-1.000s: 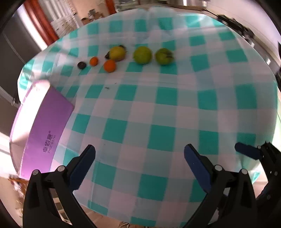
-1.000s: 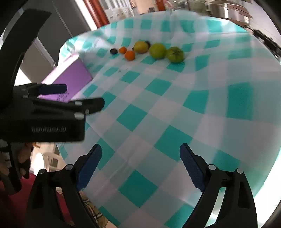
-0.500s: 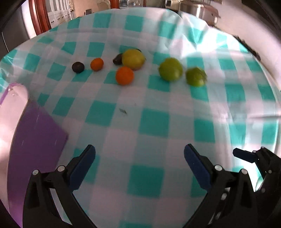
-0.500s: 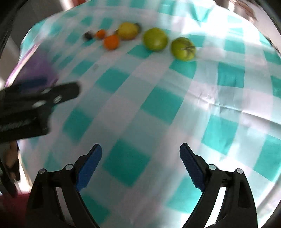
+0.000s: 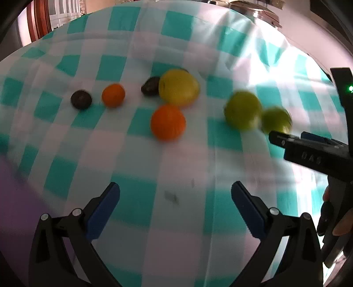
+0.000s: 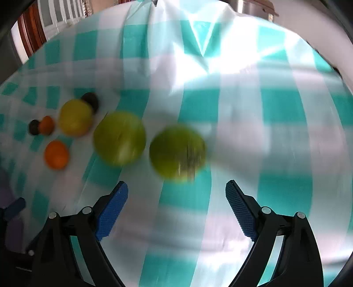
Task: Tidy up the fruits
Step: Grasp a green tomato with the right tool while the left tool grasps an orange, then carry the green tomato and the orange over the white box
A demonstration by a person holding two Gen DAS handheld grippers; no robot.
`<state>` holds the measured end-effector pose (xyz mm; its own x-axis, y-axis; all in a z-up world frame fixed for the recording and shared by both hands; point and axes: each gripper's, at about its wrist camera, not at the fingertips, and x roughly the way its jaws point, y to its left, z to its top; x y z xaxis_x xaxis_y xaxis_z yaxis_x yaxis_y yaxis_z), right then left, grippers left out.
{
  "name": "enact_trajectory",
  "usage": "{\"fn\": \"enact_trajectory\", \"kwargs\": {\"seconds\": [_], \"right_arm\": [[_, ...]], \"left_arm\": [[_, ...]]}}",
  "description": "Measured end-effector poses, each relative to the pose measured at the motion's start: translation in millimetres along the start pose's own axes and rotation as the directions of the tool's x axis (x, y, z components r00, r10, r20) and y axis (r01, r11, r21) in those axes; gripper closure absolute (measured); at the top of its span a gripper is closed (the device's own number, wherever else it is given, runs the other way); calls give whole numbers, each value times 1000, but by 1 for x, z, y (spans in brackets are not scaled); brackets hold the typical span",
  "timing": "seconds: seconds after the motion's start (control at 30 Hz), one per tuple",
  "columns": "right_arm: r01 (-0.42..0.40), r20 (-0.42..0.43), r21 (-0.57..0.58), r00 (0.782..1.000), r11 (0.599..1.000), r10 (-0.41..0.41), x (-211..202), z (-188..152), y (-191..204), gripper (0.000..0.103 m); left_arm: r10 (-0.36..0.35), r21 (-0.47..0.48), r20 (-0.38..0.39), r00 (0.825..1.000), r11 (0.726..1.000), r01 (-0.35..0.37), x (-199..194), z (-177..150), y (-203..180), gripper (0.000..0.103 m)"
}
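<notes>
Several fruits lie in a loose row on the teal-and-white checked cloth (image 5: pixel 141 198). In the left wrist view I see a dark fruit (image 5: pixel 81 99), a small orange (image 5: pixel 113 95), another dark fruit (image 5: pixel 150 85), a yellow fruit (image 5: pixel 178 87), a larger orange (image 5: pixel 168 125) and two green fruits (image 5: pixel 242 113) (image 5: pixel 276 122). My left gripper (image 5: pixel 175 208) is open and empty, short of the larger orange. My right gripper (image 6: pixel 176 208) is open and empty, just short of the nearest green fruit (image 6: pixel 177 152); the other green fruit (image 6: pixel 119 138) lies left of it. Both views are blurred.
A purple box (image 5: pixel 15 198) lies at the left edge of the left wrist view. The right gripper's body (image 5: pixel 313 152) and the hand on it fill the right side there. Metal pots (image 6: pixel 253 6) stand beyond the far table edge.
Both grippers have moved forward toward the fruit row, which now looks much larger. The right gripper has closed in on the rightmost green fruit. Both stay open.
</notes>
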<state>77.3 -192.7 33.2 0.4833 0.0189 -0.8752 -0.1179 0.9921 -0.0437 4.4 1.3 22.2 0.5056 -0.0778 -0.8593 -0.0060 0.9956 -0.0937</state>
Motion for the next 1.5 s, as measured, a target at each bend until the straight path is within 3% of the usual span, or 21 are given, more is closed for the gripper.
{"fn": "enact_trajectory", "kwargs": {"seconds": [0.23,0.37,0.5,0.57,0.6,0.63,0.73,0.9,0.97,1.23,1.5], "right_arm": [[12,-16,-60,1000,998,-13,27,14,-3,26],[-9,-9,-47,1000,999,9,33,15,-9,35],[-43,14,-21,999,999,43,37,15,-15,36],[-86,18,-22,996,996,87,34,15,-21,45],[-89,15,-26,996,996,90,32,13,-21,45],[-103,14,-21,994,994,104,28,9,-22,45],[-145,17,3,989,989,145,4,-13,-31,45],[-205,-26,-31,979,978,204,-39,-86,-33,45],[-211,-32,-85,977,974,209,-62,-124,-36,45],[-325,-28,-192,945,926,326,-137,-219,-64,45],[-394,24,-215,913,894,408,-182,-255,-94,45]], "left_arm": [[39,7,20,999,999,-39,47,45,8,2],[41,50,21,999,998,-42,64,56,7,5],[48,103,44,998,993,-52,70,54,2,11],[43,105,57,997,993,-49,66,52,3,20],[41,109,66,997,993,-48,62,51,3,44],[36,117,74,997,992,-45,59,51,4,59],[16,107,31,999,994,-19,51,45,6,60],[8,93,-38,999,996,-4,23,9,-15,60],[18,93,-64,998,996,-12,9,-10,-31,60],[63,117,-147,987,992,-46,-34,-77,-106,60],[118,79,-175,978,991,-106,-72,-119,-153,60]]}}
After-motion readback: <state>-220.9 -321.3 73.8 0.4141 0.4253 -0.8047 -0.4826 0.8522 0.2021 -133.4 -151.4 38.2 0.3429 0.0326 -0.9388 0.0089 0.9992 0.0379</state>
